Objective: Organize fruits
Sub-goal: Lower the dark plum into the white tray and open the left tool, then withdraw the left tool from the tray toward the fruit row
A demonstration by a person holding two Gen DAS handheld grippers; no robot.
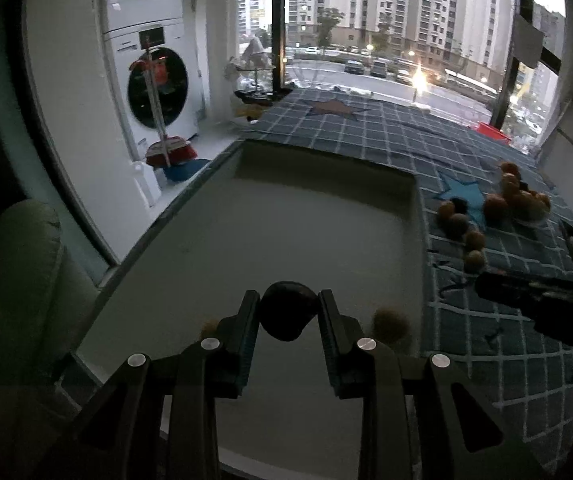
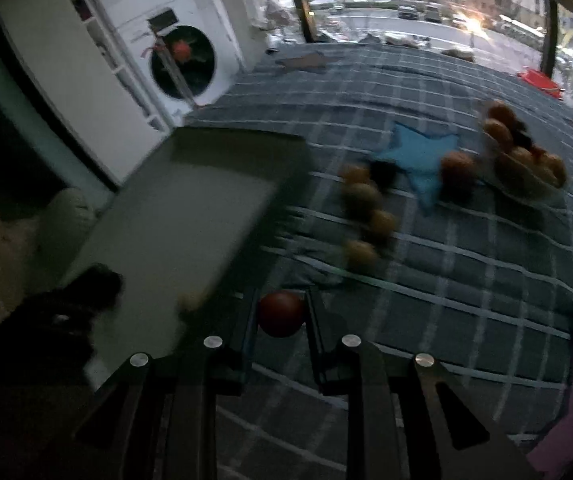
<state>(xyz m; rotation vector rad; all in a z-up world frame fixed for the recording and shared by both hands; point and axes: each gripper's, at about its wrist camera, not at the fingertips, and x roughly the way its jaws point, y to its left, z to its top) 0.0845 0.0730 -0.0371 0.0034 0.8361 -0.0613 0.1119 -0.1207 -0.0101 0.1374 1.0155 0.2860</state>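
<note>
My left gripper (image 1: 288, 312) is shut on a dark round fruit (image 1: 286, 310) and hangs over the white tray (image 1: 286, 220). Two small brown fruits lie in the tray beside its fingers, one on the right (image 1: 391, 323) and one on the left (image 1: 208, 326). My right gripper (image 2: 280, 314) is shut on a dark red round fruit (image 2: 280, 314) above the checked cloth, just right of the tray (image 2: 190, 216). Several brown fruits (image 2: 362, 216) lie loose on the cloth, and more are heaped in a clear dish (image 2: 526, 164). The right gripper (image 1: 542, 300) shows at the right edge of the left wrist view.
A blue-grey checked cloth (image 2: 446, 280) with star patches covers the surface up to a big window. A stacked washer and dryer (image 1: 154, 80) stand at the left, with a red broom (image 1: 166, 152) leaning there. A pale cushion (image 1: 18, 264) lies left of the tray.
</note>
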